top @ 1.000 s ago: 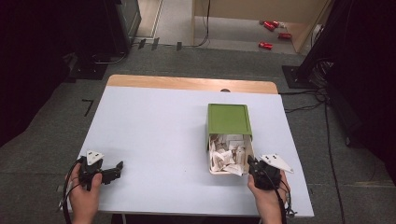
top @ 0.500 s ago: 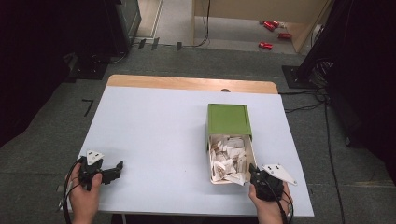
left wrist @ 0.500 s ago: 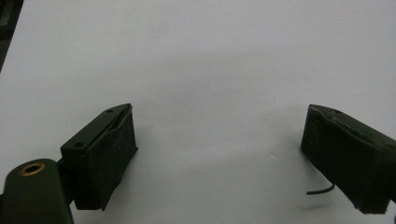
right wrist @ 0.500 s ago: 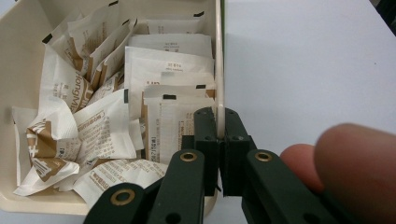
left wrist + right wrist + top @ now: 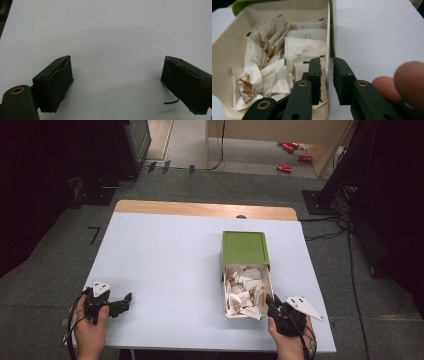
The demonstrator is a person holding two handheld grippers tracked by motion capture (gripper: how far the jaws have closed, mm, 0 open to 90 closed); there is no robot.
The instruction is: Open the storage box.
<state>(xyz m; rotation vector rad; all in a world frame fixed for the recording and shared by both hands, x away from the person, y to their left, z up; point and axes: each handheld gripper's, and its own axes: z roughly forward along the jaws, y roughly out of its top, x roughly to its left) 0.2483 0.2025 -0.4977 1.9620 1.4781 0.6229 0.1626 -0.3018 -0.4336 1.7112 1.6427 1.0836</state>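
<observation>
Drawer (image 5: 247, 292) is pulled out of the green box (image 5: 245, 248) near the counter's (image 5: 165, 250) right edge, packets showing. Right gripper (image 5: 326, 75) straddles its side wall, its fingers just easing apart; left gripper (image 5: 117, 82) idles spread wide.

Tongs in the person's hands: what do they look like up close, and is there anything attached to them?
Each hand grips a black handheld tool. The left tongs and right tongs end in two flat, blocky black jaws lined with rough dark pads, with brass-coloured rivets at the joints. A grey three-cornered plate with small dots sits on top of each, and thin black cables trail back from them.
</observation>
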